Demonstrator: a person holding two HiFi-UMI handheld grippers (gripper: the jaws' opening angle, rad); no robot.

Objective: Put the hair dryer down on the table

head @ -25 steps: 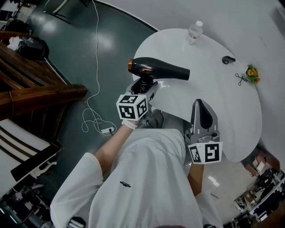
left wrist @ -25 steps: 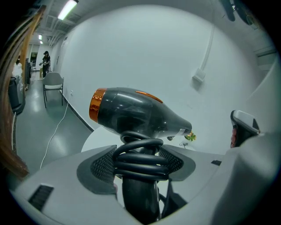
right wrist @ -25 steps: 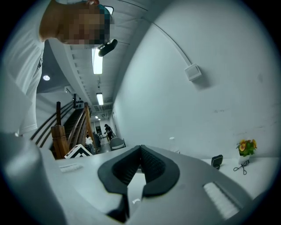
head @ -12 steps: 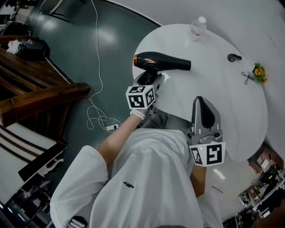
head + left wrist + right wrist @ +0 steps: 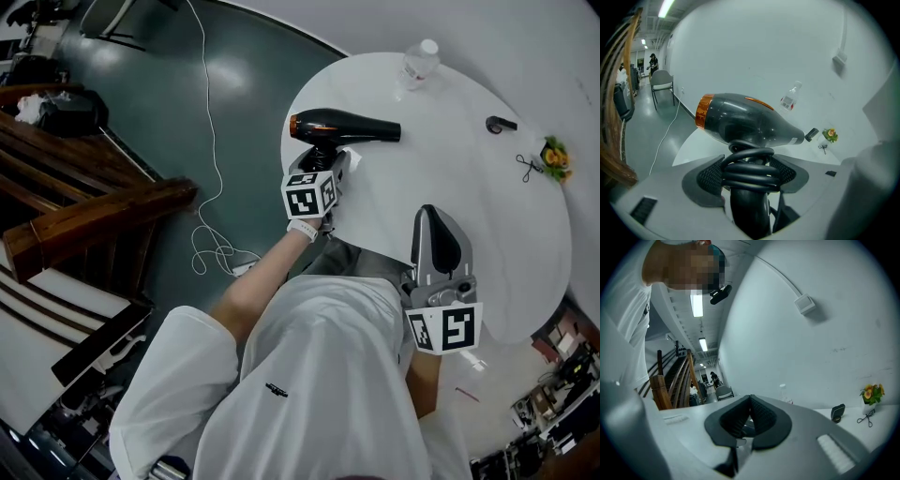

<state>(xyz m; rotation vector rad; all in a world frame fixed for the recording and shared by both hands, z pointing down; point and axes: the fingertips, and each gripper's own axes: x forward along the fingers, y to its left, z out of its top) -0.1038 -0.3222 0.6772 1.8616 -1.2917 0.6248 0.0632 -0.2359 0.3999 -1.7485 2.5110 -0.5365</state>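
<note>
- The left gripper [image 5: 749, 177] has its dark ribbed fingers [image 5: 707, 180] closed on the handle of a black hair dryer with an orange rear ring [image 5: 745, 119]. The dryer's black cord is wound in loops round the handle, just where the fingers press.
- From the head view, the hair dryer [image 5: 347, 128] is held with its barrel level over the left edge of a round white worktop [image 5: 450, 178]. The orange end points left and the nozzle points right. Whether it touches the surface cannot be told.
- The right gripper [image 5: 750, 420] has its fingers [image 5: 764, 420] drawn together at the tips, with nothing between them. It hangs over the near edge of the worktop, well apart from the dryer.
- Farther out on the worktop stand a clear plastic bottle [image 5: 417, 61], a small black object [image 5: 502, 124], a pair of small scissors [image 5: 530, 167] and a little bunch of yellow flowers [image 5: 556, 155].
- A white cable [image 5: 211, 141] trails over the dark floor [image 5: 187, 84] to the left, beside a brown wooden stair rail [image 5: 94, 206].
</note>
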